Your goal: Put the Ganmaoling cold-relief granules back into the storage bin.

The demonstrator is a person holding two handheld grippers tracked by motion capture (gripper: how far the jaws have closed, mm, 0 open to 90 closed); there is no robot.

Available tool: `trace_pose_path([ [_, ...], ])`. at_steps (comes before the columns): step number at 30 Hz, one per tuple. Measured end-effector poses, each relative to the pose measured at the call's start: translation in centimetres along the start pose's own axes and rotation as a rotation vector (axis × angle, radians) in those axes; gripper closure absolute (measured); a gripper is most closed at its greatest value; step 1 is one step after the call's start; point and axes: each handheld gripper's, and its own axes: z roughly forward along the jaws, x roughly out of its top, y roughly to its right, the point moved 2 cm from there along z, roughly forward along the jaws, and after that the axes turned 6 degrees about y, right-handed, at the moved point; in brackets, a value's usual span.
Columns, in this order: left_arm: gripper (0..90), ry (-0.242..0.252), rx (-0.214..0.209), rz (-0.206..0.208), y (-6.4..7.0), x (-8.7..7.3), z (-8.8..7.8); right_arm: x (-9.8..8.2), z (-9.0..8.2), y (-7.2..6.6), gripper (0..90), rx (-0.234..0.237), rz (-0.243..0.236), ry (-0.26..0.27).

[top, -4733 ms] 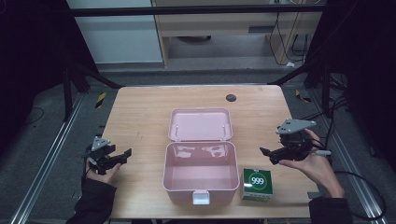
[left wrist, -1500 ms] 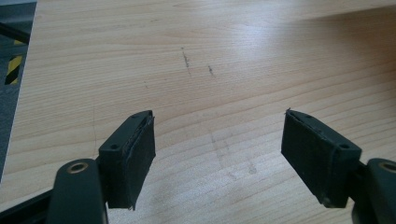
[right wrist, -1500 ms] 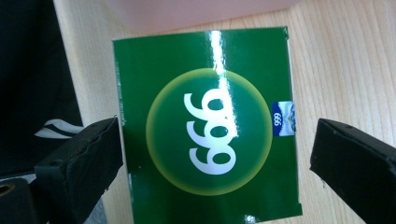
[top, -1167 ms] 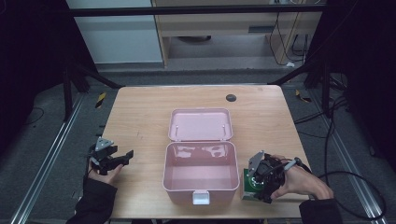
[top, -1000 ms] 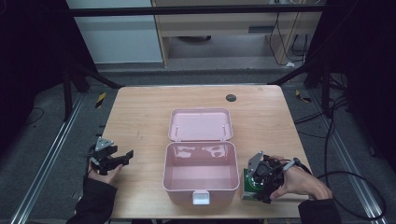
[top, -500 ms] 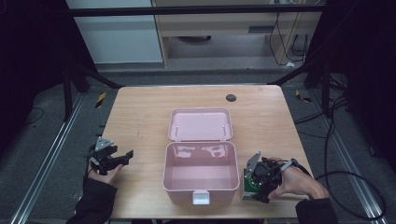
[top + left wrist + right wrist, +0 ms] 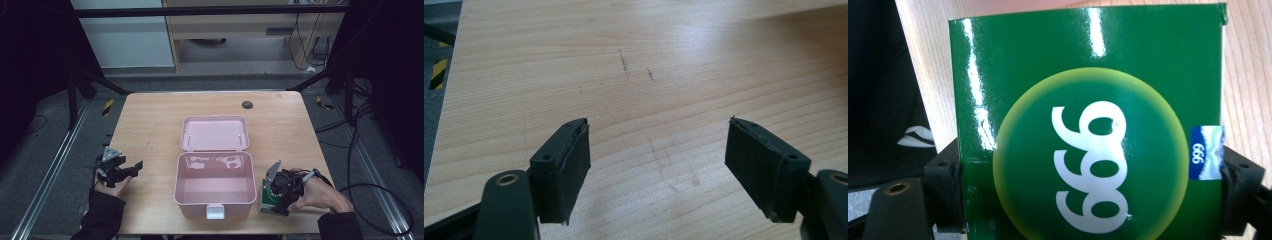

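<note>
**Right gripper clamped on the green box, left gripper idle and wide**

High view: I see the wooden table (image 7: 150, 120) with the open pink case (image 7: 215, 187) at its centre, lid (image 7: 215, 133) laid back toward 12 o'clock. The green box (image 7: 268, 198) sits just beside the case at its 3 o'clock, near the table's front edge. My right gripper (image 7: 280, 192) is on that box. My left gripper (image 7: 125, 171) rests at 9 o'clock of the case, well apart from it. A small dark disc (image 7: 247, 104) lies near the far edge.

Left gripper view: the jaws stand wide apart over bare wood (image 7: 649, 75), nothing between them.

Right gripper view: the green box (image 7: 1088, 100) with its "999" roundel sits between the jaws, which press its two sides.
</note>
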Motion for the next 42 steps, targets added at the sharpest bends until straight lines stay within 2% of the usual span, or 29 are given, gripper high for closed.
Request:
trace_pose_path([
  [3,25.4,-0.001,0.0,0.0,0.0,0.0,0.0,-0.2,-0.4,0.1,15.7,0.001,0.019,-0.006],
  [12,25.5,-0.005,-0.005,0.001,0.1,-0.1,0.1,-0.1,-2.5,0.0,15.7,-0.025,0.017,0.021],
  [19,25.5,-0.013,-0.006,0.008,0.2,-0.1,0.2,0.2,-3.8,0.0,15.7,-0.03,0.002,0.048],
  [29,25.5,-0.012,-0.006,0.008,0.2,-0.1,0.2,1.2,-6.9,-0.1,15.7,-0.054,-0.027,0.075],
  [42,25.5,-0.012,-0.005,0.007,0.2,-0.1,0.2,2.3,-10.3,0.0,15.8,-0.077,-0.036,0.074],
])
